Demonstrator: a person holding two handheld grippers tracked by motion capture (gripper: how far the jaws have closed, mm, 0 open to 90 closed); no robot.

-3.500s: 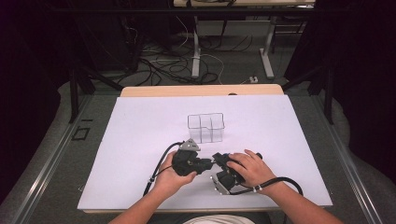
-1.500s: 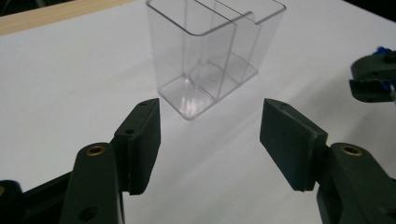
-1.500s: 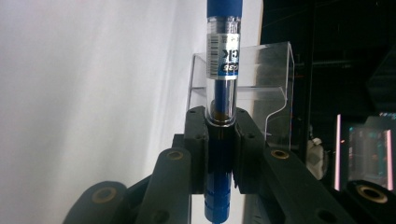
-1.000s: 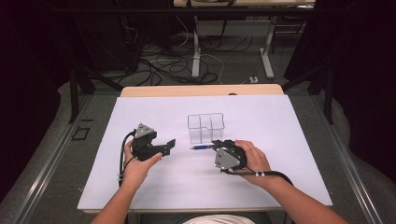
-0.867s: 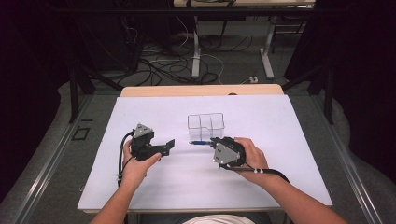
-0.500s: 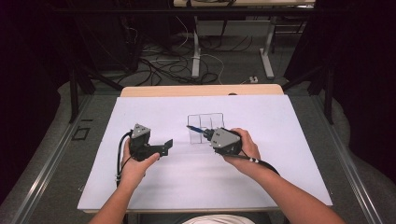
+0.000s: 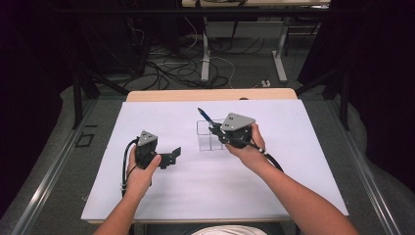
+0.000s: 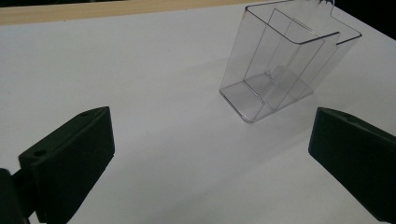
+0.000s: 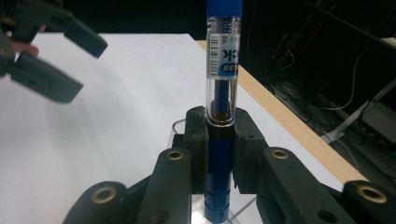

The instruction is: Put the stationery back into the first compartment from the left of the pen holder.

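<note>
Now, your scene:
Right tongs (image 7: 215, 128): you pinch the blue pen (image 9: 223, 93) upright, tilted over the clear organizer (image 7: 211, 137).
Left tongs (image 7: 172, 155): spread wide, just opened, nothing between them, left of the organizer.
Organizer: standing on the white tabletop (image 7: 195, 191).

1. The middle of the desk (image 7: 293, 186) is blocked by a clear box (image 7: 208, 137).
2. The box top is covered by the right tool (image 7: 215, 129) and its pen (image 7: 204, 116).
3. Bare desk is left between the left tool (image 7: 171, 155) and the box.
</note>
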